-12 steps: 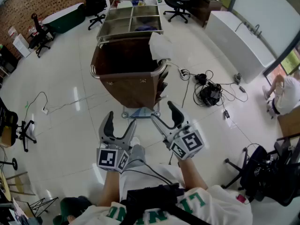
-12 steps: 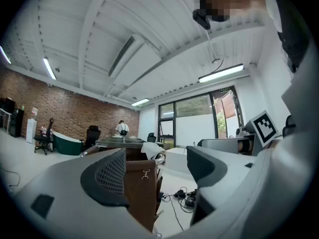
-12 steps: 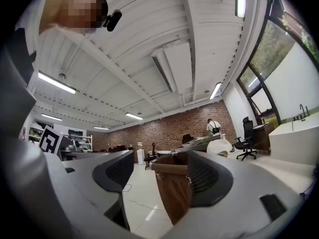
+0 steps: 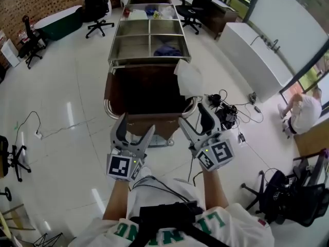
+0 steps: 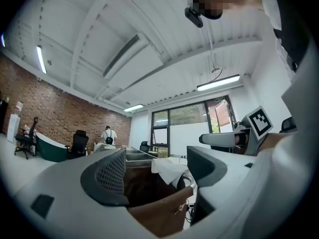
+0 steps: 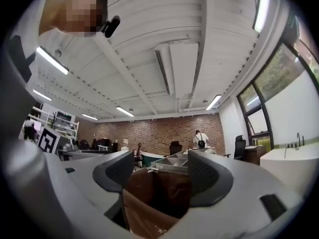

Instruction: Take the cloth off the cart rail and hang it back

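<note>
A white cloth (image 4: 189,77) hangs over the right end of the cart's chrome rail (image 4: 191,107), at the brown bag's (image 4: 146,89) right corner; the left gripper view shows the cloth (image 5: 168,167) just beyond the jaws. My left gripper (image 4: 135,129) is open and empty, held just short of the cart's near edge. My right gripper (image 4: 196,118) is also open and empty, its far jaw close below the cloth. In the right gripper view the brown bag (image 6: 157,195) fills the gap between the jaws (image 6: 162,176), and the cloth is out of sight.
The cart (image 4: 149,35) has a steel tray top with several compartments and a blue item (image 4: 167,50) in one. Cables and a black bundle (image 4: 229,115) lie on the floor at the right. Office chairs (image 4: 95,6) stand behind. A person (image 4: 300,112) crouches far right.
The cart is now closer; both grippers have moved forward to its near edge. The right gripper has come up beside the hanging cloth.
</note>
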Demonstrator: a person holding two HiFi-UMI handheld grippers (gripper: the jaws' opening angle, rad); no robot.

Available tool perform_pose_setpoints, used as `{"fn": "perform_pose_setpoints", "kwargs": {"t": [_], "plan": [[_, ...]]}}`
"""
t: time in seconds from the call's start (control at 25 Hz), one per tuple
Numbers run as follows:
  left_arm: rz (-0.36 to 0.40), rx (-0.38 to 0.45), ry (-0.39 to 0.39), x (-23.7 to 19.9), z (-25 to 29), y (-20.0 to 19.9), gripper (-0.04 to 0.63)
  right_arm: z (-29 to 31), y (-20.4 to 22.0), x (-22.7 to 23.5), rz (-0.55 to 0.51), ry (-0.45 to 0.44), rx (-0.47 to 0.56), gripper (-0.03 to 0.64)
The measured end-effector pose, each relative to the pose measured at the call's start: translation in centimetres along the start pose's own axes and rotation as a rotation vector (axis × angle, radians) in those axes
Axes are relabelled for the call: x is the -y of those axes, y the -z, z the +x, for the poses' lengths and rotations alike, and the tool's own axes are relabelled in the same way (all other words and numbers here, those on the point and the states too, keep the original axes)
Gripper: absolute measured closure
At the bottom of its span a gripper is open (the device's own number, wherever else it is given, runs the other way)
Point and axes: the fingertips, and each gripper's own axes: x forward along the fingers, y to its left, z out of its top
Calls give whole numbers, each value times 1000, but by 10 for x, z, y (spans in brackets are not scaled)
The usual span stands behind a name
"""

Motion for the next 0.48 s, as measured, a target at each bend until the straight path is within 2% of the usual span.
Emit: {"fn": "perform_pose_setpoints", "kwargs": {"t": [0.12, 0.24, 0.36, 0.48], "plan": [[5, -2, 8, -23, 14, 0, 233, 19, 1, 8, -122, 3, -54, 268], [-8, -25, 3, -31, 29, 8, 233, 29, 7, 25, -163, 3, -91, 268], [-4, -45, -12, -32, 43, 19, 233, 36, 22, 55, -107, 13, -111, 269], [-24, -71, -42, -29, 52, 24, 233, 53, 52, 79, -12, -57, -207, 268]]}}
